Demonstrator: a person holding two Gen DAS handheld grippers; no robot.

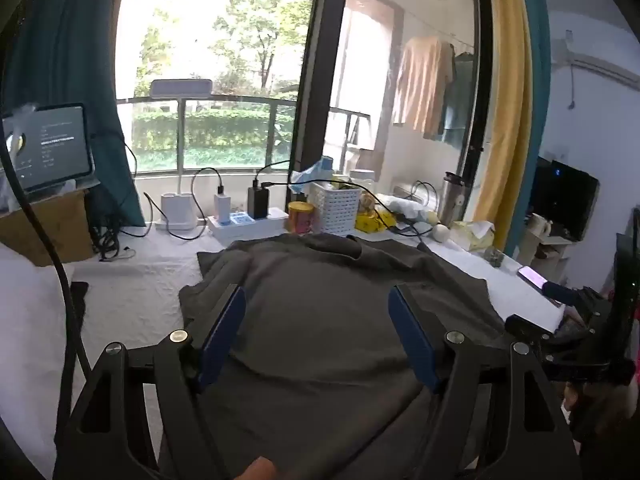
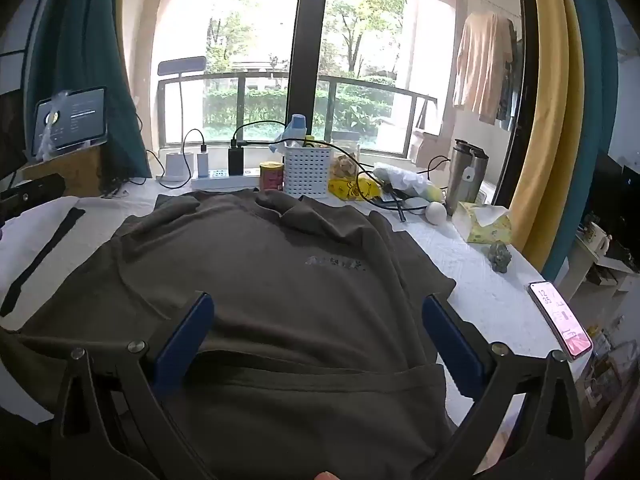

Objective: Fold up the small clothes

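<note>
Hovering over the dark grey T-shirt point(image 2: 280, 264), the left tool point(image 1: 316, 300) and right tool point(image 2: 318, 306) gape wide, holding nothing.

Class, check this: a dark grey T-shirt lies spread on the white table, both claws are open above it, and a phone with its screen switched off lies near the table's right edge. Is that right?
Not quite. The phone is lit, not off: the right wrist view shows a glowing pink screen with clock digits. The rest holds: the T-shirt lies spread on the white table, and the left claw and right claw are open above it.
</note>
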